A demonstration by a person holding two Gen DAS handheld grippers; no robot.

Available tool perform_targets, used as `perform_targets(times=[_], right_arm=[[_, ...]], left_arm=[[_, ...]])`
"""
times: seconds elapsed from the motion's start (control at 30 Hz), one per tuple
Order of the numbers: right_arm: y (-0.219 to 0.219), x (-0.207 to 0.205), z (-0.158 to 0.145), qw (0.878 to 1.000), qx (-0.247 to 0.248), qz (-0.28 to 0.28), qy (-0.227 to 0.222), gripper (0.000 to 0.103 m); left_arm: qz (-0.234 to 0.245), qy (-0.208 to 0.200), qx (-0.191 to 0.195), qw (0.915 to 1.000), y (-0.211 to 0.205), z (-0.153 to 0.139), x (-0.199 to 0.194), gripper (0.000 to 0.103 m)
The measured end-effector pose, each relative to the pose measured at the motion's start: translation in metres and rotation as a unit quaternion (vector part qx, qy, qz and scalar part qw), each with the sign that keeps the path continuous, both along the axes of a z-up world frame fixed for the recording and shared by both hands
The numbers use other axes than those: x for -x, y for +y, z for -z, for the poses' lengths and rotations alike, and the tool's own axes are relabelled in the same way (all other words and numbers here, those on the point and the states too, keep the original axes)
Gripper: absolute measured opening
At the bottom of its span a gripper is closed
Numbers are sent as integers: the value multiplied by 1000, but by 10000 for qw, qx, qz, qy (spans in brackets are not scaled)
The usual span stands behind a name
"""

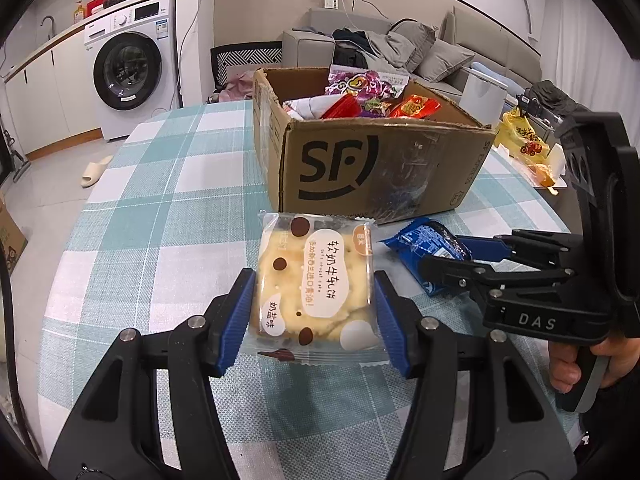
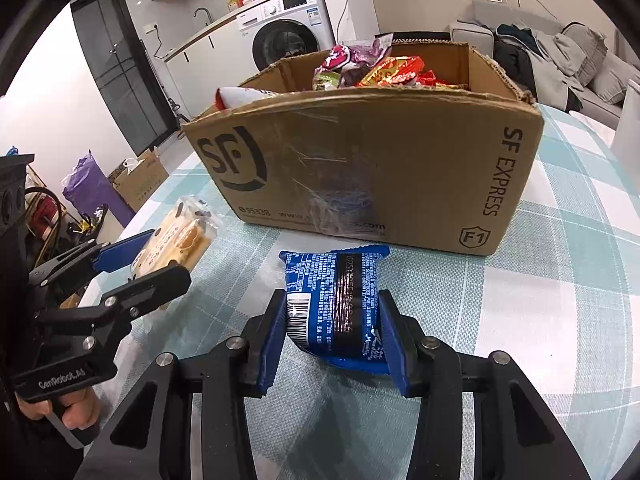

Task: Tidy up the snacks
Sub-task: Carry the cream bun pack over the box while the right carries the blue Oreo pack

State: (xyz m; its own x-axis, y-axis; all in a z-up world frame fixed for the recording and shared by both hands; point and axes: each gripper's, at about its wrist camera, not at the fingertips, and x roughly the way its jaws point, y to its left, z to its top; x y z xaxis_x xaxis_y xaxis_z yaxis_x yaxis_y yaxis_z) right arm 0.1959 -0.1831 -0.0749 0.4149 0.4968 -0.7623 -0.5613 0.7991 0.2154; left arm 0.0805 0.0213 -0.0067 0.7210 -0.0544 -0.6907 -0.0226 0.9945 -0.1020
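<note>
My left gripper [image 1: 314,312] is shut on a clear-wrapped pale biscuit packet [image 1: 316,280], its blue pads pressing both sides just above the checked tablecloth. My right gripper [image 2: 333,334] is shut on a blue snack packet [image 2: 336,304], seen from the left wrist view as the blue snack packet [image 1: 432,246] on the right. Behind both stands an open cardboard box [image 1: 372,164], the same box [image 2: 372,168] in the right wrist view, with several bright snack bags piled inside. The left gripper [image 2: 148,260] with the biscuit packet [image 2: 176,240] shows at the left of the right wrist view.
A round table with a teal and white checked cloth [image 1: 160,220] carries everything. A yellow snack bag [image 1: 524,144] and a white container [image 1: 482,94] sit at the back right. A washing machine [image 1: 128,72] and sofa [image 1: 400,44] lie beyond.
</note>
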Motion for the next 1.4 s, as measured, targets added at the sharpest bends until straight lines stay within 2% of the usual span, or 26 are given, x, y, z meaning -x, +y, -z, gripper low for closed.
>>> perform_targets(times=[0.77, 1.4], right_arm=[[-42, 27, -55, 9979, -364, 108, -530, 44], [-49, 13, -107, 9927, -602, 316, -993, 44]], left_arm=[[176, -503, 21, 9986, -16, -52, 14, 55], [210, -996, -112, 9947, -24, -109, 5, 55]])
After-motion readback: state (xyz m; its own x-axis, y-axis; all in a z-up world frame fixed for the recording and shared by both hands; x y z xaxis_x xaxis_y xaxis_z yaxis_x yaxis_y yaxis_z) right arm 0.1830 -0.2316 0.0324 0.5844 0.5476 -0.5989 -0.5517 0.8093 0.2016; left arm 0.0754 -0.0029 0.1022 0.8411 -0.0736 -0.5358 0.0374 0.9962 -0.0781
